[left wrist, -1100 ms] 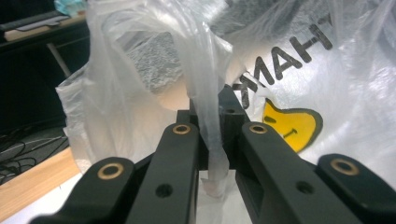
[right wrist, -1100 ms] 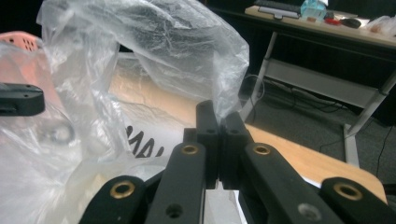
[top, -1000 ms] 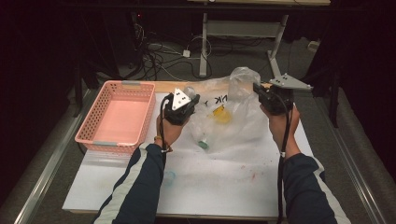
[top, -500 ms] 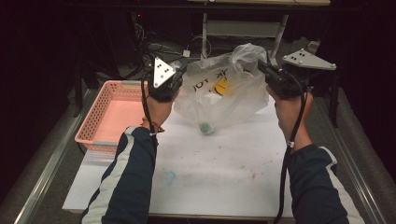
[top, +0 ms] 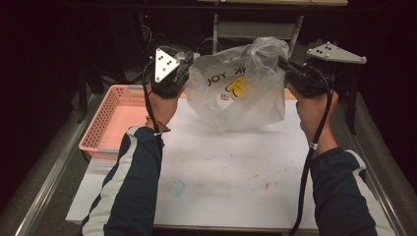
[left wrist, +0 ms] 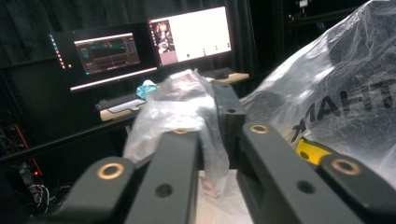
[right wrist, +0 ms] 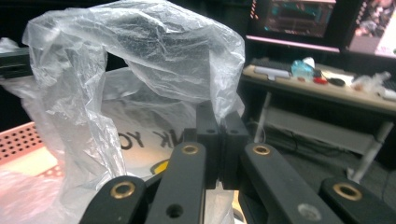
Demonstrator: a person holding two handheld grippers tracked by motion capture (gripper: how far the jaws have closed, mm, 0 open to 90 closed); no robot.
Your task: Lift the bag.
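A clear plastic bag (top: pixel 241 88) with black lettering and a yellow smiley hangs in the air above the white table (top: pixel 231 167), stretched between both grippers. My left gripper (top: pixel 186 60) is shut on the bag's left handle (left wrist: pixel 187 107), which bunches between its jaws. On the bag's right edge my right gripper (top: pixel 284 64) is shut, with the film (right wrist: pixel 140 60) arching over its closed jaws. The bag's bottom hangs just above the tabletop. Its contents are hard to make out through the film.
A pink perforated basket (top: pixel 115 123) stands on the table's left side, just left of my left forearm. Behind the table are a desk frame (top: pixel 255 27) and monitors (left wrist: pixel 187 35). A metal rail (top: pixel 44 182) runs along the table's left edge.
Both grippers have risen and moved back, lifting the bag off the table. It lay slumped on the tabletop a second ago and now hangs stretched between them.
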